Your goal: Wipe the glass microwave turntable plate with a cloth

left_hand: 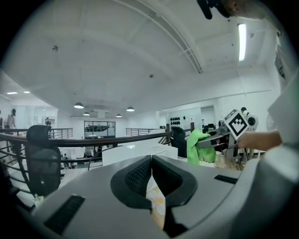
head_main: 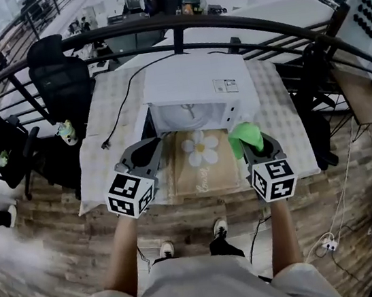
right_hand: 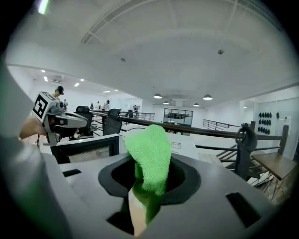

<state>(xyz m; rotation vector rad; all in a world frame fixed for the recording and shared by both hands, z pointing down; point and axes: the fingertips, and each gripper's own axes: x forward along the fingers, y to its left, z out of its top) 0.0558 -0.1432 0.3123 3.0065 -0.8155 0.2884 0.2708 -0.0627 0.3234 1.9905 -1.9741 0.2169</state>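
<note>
**Desk** (head_main: 103, 170): checked cover; it carries everything listed below.

**Microwave** (head_main: 191, 85): white, standing at the middle of the desk with its cavity open toward us.

**Mat** (head_main: 203, 169): tan with a daisy, lying just in front of the microwave between the two claws.

**Glass turntable plate** (head_main: 190, 114): we take it to be the pale round shape inside the cavity, not yet brought out. It is too small to be sure.

**Cloth** (head_main: 246, 136): green, pinched fast in the right claw (head_main: 249, 145), with its loose top flopping over the jaws.

**Left claw** (head_main: 151, 146): jaws drawn together with nothing between them.

**Handling note:** In our judgement the wipe has not begun. We would steady the plate's rim with the left claw. The right claw should lead with the cloth's loose fold, so that no hard jaw tip meets the glass.

**Views:** Only the head view shows the cavity and how the mat lies. Only the right gripper view shows the cloth seated deep between the jaws. Only the left gripper view shows its own pads meeting, with a sliver of mat below them.
</note>
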